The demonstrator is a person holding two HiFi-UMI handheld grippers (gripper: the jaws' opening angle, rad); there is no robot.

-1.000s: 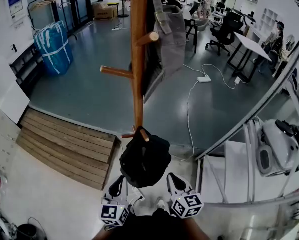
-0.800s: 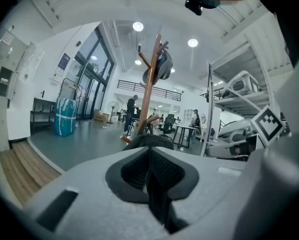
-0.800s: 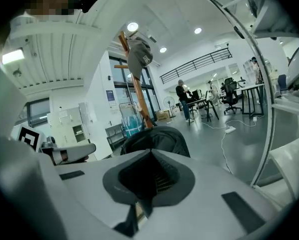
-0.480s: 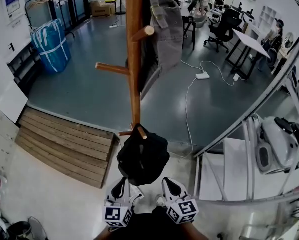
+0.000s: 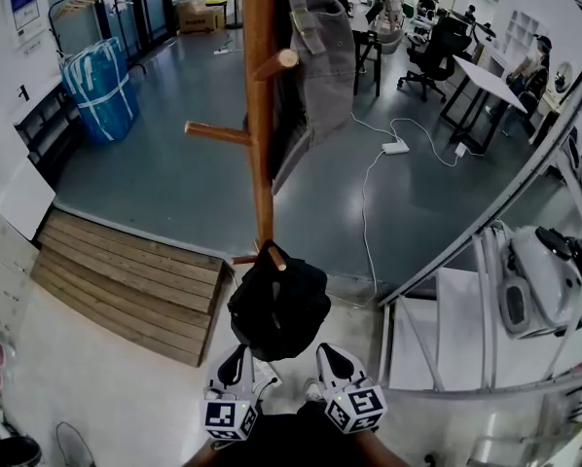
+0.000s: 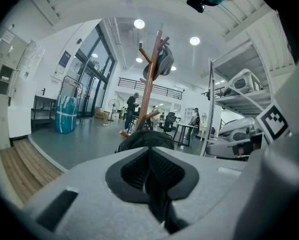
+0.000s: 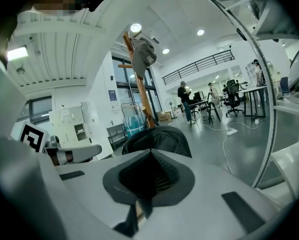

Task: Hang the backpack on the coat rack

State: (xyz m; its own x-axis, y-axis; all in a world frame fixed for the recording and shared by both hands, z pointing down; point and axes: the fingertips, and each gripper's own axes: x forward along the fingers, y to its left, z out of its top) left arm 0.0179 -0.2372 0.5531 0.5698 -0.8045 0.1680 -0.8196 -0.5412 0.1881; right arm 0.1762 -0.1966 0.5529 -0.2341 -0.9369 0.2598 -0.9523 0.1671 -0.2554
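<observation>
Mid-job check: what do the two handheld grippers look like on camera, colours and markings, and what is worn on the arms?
The left gripper and right gripper match: smooth, rounded, light grey-white moulded shells, with black ribbed pads set in a dark recess at the front. Each carries a cube faced with black-and-white square markers. The sleeves behind them are dark.

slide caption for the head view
Backpack hung on a low peg of the coat rack; left hand-held gripper and right hand-held gripper shut close by.
</observation>
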